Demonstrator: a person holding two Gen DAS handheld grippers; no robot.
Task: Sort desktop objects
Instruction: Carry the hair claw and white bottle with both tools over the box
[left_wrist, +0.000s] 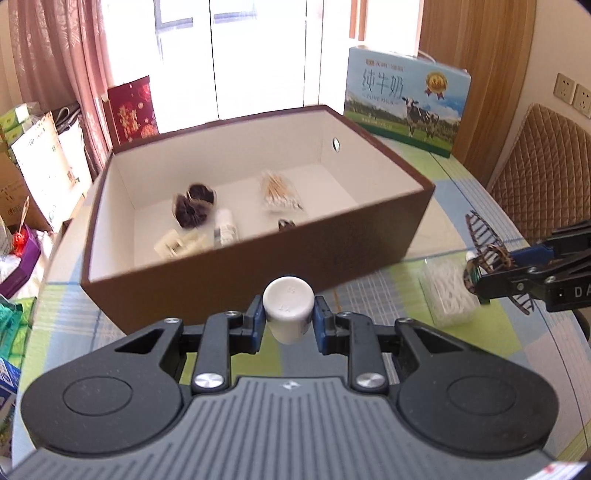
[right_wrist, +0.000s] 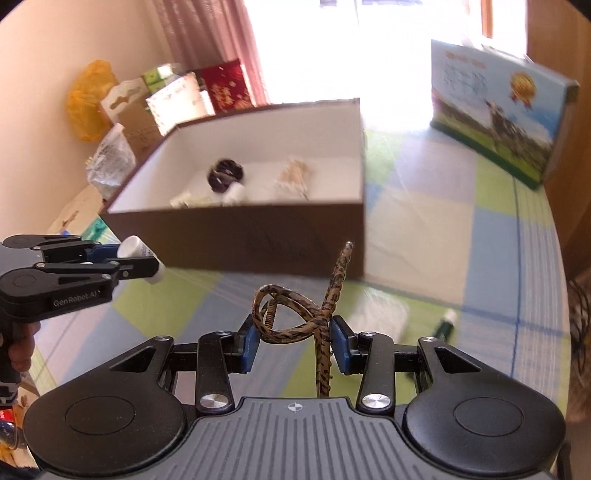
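Observation:
My left gripper (left_wrist: 288, 320) is shut on a small white bottle (left_wrist: 288, 308), held above the table just in front of the brown box (left_wrist: 258, 258). My right gripper (right_wrist: 294, 341) is shut on a leopard-patterned hair claw clip (right_wrist: 295, 317), also lifted off the table near the box (right_wrist: 258, 236). Each gripper shows in the other's view: the right gripper (left_wrist: 476, 275) with the clip (left_wrist: 487, 258) at the right edge, the left gripper (right_wrist: 146, 256) with the bottle (right_wrist: 136, 247) at the left. Inside the box lie a dark scrunchie (left_wrist: 194, 206), a bag of cotton swabs (left_wrist: 279, 192) and other small items.
A clear tub of white swabs (left_wrist: 448, 291) stands on the checked tablecloth (right_wrist: 461, 240) right of the box. A small dark bottle (right_wrist: 445, 325) lies nearby. A milk carton box (left_wrist: 406, 103) stands at the back right. A padded chair (left_wrist: 543, 177) is beyond the table's edge.

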